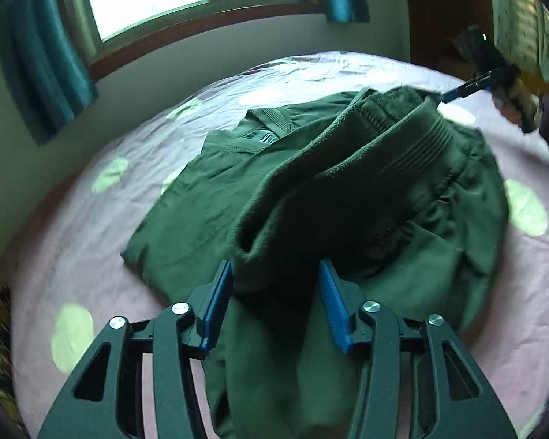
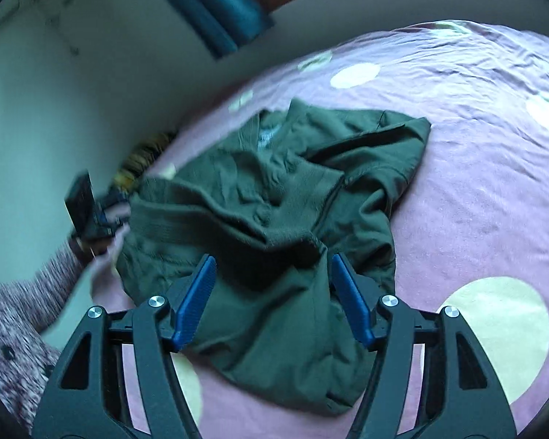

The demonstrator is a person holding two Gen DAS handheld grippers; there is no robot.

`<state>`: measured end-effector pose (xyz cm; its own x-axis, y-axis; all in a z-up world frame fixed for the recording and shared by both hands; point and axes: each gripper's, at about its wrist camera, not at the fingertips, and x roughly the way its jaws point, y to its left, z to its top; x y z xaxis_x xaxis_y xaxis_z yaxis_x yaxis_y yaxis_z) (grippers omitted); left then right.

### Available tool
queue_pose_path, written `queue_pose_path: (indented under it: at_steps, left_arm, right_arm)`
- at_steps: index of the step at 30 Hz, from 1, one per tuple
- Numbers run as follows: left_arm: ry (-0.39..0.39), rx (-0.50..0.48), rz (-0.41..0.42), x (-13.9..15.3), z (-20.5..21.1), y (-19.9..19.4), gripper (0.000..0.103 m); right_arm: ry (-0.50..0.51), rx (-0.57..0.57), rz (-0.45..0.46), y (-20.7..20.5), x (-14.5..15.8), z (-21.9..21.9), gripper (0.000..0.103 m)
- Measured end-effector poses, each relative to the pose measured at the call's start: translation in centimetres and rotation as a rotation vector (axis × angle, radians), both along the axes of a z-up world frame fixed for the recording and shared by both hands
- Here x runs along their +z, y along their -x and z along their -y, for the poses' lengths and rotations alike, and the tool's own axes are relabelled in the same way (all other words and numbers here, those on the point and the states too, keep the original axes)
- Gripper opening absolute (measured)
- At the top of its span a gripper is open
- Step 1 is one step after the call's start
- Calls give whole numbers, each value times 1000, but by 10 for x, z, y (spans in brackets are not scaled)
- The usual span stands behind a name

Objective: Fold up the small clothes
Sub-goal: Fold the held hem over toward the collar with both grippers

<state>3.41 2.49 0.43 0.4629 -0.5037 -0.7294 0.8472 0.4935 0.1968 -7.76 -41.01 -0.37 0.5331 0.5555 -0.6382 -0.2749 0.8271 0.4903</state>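
Note:
A dark green sweatshirt (image 1: 311, 201) lies partly folded on the bed, its ribbed hem turned up over the body; the collar label faces the window. It also shows in the right wrist view (image 2: 274, 201). My left gripper (image 1: 274, 274) is open, its blue pads (image 1: 219, 300) on either side of a fold of the cloth at the near edge. My right gripper (image 2: 271, 267) is open over the garment's near edge. The right gripper also shows in the left wrist view (image 1: 457, 91) at the hem's far corner; its state there is unclear.
The bed has a pink sheet with pale green dots (image 1: 73, 333). A wall and a window with teal curtains (image 1: 44, 66) stand behind. A person's knit sleeve (image 2: 11, 311) is at the left. A patterned cloth (image 2: 142, 161) lies at the bed's wall edge.

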Motion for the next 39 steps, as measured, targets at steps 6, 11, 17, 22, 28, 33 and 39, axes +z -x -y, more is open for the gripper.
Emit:
queue_pose_path:
  at_steps: [6, 11, 17, 22, 28, 33, 39]
  left_arm:
    - [19, -19, -25, -1, 10, -13, 49]
    - [2, -27, -5, -3, 16, -12, 49]
    - [28, -24, -39, -2, 16, -16, 39]
    - [81, -13, -87, 3, 13, -24, 28]
    - [45, -12, -71, 4, 23, -19, 16]
    - [105, 60, -31, 22, 18, -9, 12]
    - [213, 237, 53, 65, 8, -27, 10]
  right_arm:
    - [152, 91, 63, -14, 1, -26, 66]
    - [222, 144, 72, -28, -9, -45, 61]
    - [171, 65, 52, -27, -11, -35, 19]
    - [153, 26, 68, -15, -9, -36, 13]
    - [138, -20, 75, -8, -3, -35, 11]
    - [144, -80, 111, -3, 13, -35, 9]
    - [137, -179, 167, -28, 53, -23, 7]
